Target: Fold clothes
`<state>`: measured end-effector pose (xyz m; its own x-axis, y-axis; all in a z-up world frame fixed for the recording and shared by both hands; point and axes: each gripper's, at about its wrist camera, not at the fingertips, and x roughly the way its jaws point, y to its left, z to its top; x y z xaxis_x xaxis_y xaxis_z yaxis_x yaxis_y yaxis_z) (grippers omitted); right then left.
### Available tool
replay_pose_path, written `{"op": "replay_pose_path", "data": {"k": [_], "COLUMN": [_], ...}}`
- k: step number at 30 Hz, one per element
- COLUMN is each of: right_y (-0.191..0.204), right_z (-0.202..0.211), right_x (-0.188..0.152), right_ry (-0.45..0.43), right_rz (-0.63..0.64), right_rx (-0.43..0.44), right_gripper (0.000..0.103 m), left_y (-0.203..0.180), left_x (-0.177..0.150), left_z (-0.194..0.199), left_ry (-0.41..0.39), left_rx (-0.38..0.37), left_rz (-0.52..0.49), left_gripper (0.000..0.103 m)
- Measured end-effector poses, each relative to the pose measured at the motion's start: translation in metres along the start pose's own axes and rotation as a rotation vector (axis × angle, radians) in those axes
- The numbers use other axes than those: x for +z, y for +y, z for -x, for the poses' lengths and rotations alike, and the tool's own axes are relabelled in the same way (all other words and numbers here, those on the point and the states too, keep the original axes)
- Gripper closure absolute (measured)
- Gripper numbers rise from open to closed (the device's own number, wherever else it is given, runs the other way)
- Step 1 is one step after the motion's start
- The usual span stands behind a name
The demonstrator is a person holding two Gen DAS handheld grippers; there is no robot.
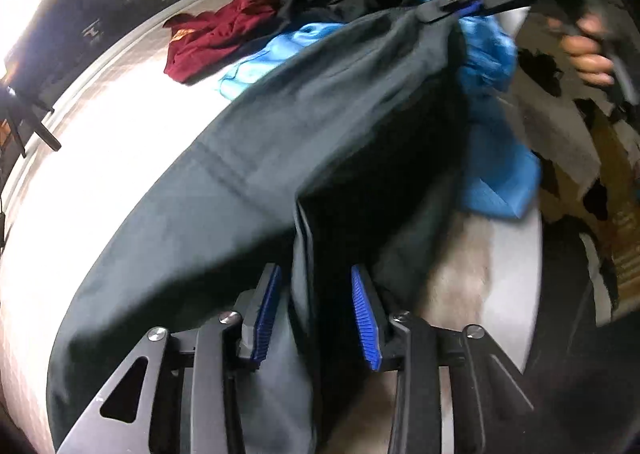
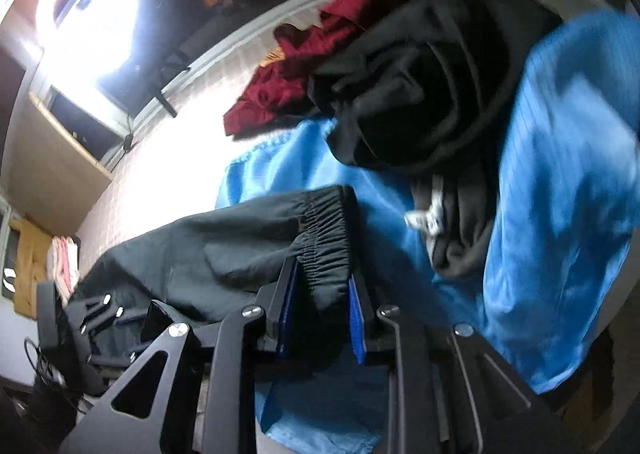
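dark grey trousers stretched between two grippers, left gripper and right gripper both pinching the cloth

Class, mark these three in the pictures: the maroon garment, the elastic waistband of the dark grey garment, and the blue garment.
maroon garment [image 1: 224,33], left wrist view, on its crumpled middle.
elastic waistband [image 2: 324,230], right wrist view, on its gathered ribbing.
blue garment [image 2: 560,173], right wrist view, on its broad panel.

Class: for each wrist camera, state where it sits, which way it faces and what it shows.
Left wrist: on the left gripper, facing down along the dark grey trousers toward the right gripper and a hand.
Right wrist: on the right gripper, facing down at the elastic waistband it clamps.
Shared: trousers, crumpled maroon garment, blue fabric.
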<state>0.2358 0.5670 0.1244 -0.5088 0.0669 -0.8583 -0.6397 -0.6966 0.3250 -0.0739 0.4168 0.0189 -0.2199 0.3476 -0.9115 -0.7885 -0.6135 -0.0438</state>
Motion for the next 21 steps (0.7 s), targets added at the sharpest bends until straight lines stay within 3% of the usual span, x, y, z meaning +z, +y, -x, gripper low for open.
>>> {"op": "replay_pose_path", "data": {"k": [3,8,10,13,16,18,21], "right_y": [0.005,-0.001,-0.001,-0.007,-0.014,-0.027,-0.041], "right_z": [0.005,0.022,0.017,-0.018,-0.024,-0.008,0.010], "right_x": [0.006,0.010,0.003,-0.026,-0.043,-0.041,-0.028], "right_ry": [-0.009,-0.057,-0.057,0.112,0.181,0.122,0.011], "right_rz": [0.030,-0.024,-0.027,0.005,0.050,0.018,0.002], "right_rx": [-0.012,0.057,0.058,0.044,0.019,0.084,0.105], "right_gripper": [0.080,0.080,0.080,0.078,0.076,0.064,0.064], "left_y": [-0.009,-0.021,-0.027,-0.049,-0.050,-0.037,-0.020], "left_x": [0.014,0.012,0.003,-0.017,-0.034,-0.038,-0.034], "left_z": [-0.014,0.037,0.043,0.018,0.012,0.024,0.035], "left_ry": [0.015,-0.039,-0.021,0.095,0.141,0.122,0.097], "left_rx": [-0.020,0.052,0.004,-0.064,-0.061,-0.065,-0.013], "left_rz": [-0.018,-0.151,-0.166,-0.215,-0.197,-0.118,-0.077], "left_gripper": [0.102,0.102,0.100,0.077,0.077,0.077,0.078]}}
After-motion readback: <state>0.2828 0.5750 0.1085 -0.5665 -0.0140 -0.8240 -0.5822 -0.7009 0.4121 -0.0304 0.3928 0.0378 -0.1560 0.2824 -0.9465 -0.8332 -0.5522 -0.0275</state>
